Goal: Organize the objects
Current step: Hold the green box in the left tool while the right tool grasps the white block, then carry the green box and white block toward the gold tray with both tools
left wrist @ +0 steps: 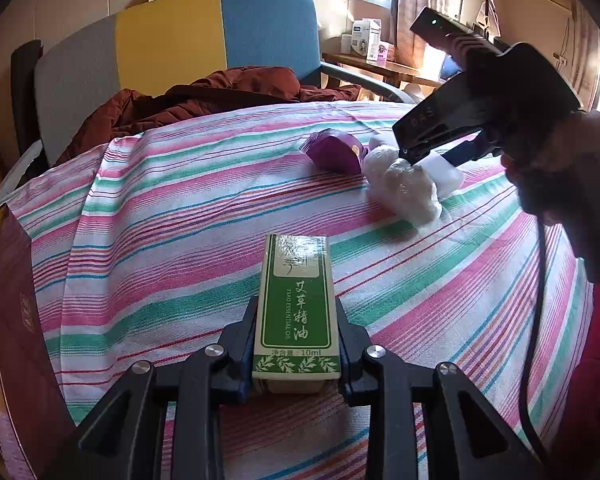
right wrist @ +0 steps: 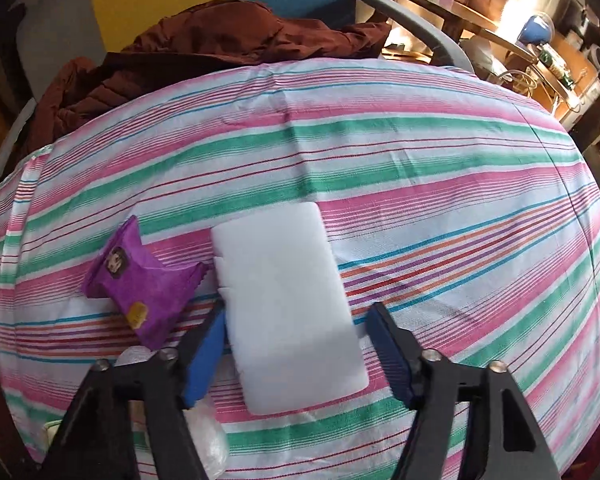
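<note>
Two grippers are at work: the left gripper pinches one green essential-oil box between its fingers, held over the striped cloth. The right gripper has its fingers spread astride one white block lying flat on the cloth; its left pad is at the block's edge, the right pad apart. Just beside lie one purple packet and one clear-wrapped white bundle. At the left edge stands one maroon box, contents hidden.
</note>
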The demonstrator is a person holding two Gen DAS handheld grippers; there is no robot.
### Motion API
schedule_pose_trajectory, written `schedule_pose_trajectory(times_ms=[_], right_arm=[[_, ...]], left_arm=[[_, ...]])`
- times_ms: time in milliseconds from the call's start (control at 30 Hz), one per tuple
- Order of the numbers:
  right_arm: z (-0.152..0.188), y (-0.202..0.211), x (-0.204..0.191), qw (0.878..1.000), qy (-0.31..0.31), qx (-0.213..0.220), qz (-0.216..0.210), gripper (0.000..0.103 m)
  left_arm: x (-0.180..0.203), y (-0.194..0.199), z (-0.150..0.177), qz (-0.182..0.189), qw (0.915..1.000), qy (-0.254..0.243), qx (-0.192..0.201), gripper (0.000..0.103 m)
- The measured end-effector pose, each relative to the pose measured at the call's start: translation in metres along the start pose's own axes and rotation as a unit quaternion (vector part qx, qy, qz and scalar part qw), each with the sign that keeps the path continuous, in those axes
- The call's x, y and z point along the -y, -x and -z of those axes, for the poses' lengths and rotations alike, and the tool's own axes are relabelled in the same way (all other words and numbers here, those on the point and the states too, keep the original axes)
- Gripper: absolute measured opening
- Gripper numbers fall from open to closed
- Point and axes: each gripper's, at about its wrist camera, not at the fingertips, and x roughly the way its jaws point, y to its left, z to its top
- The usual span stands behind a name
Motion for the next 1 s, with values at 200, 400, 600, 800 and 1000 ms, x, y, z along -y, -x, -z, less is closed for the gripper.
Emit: schedule_pose_trajectory(times_ms=[200,400,600,800,1000], right_arm=[[0.047,0.028,-0.025,0.994,0.090,-0.031,-0.043,0.058],[0.092,0.051,-0.033,0.993,0.107,-0.014,-0.055,0.058],[0.083,0.051,-0.007,0.998,0.027,0.014,-0.055,0.058],[0.078,0.043,-0.006,0.999,0.037,0.010,-0.025,0.058],[0.079,0.044,-0.004,0.998,0.054,0.016,-0.004,0.061]], left_arm=[[0.001,0.000,0.000,0.001,1.0000,0.001,0.000,0.030],[0.003,0.001,0.002,-0.006,1.0000,-0.003,0.001,0.031],[0.004,0.003,0.003,-0.015,0.9998,-0.009,0.003,0.031],[0.006,0.005,0.005,-0.025,0.9996,-0.013,0.005,0.031],[0.007,0.007,0.007,-0.035,0.9992,-0.017,0.008,0.031]])
